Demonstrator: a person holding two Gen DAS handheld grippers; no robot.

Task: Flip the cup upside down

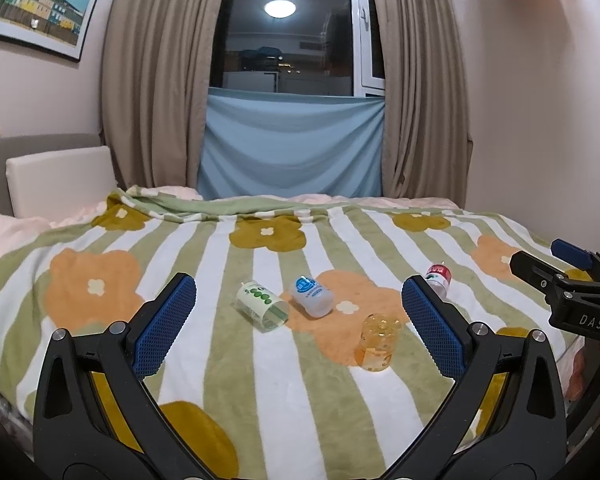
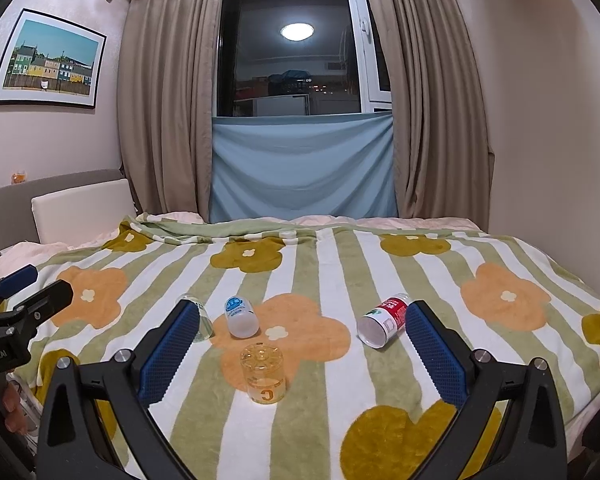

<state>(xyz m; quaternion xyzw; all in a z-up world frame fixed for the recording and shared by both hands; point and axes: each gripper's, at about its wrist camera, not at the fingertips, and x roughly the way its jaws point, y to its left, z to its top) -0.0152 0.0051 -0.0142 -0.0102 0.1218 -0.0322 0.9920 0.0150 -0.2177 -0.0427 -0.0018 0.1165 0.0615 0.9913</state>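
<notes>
A small clear amber cup (image 1: 376, 342) stands base up, mouth down, on the striped flower blanket (image 1: 236, 380); it also shows in the right wrist view (image 2: 263, 372). My left gripper (image 1: 298, 320) is open and empty, held above the blanket with the cup between and beyond its fingers. My right gripper (image 2: 302, 344) is open and empty, with the cup just beyond its fingers. Each gripper shows at the edge of the other's view.
A green-labelled cup (image 1: 263, 306), a blue-labelled bottle (image 1: 311, 295) and a red-labelled bottle (image 1: 438, 277) lie on their sides on the blanket. In the right wrist view they are the clear cup (image 2: 198, 320), blue bottle (image 2: 240, 317) and red bottle (image 2: 384, 321). A headboard cushion (image 1: 60, 180) stands at the left.
</notes>
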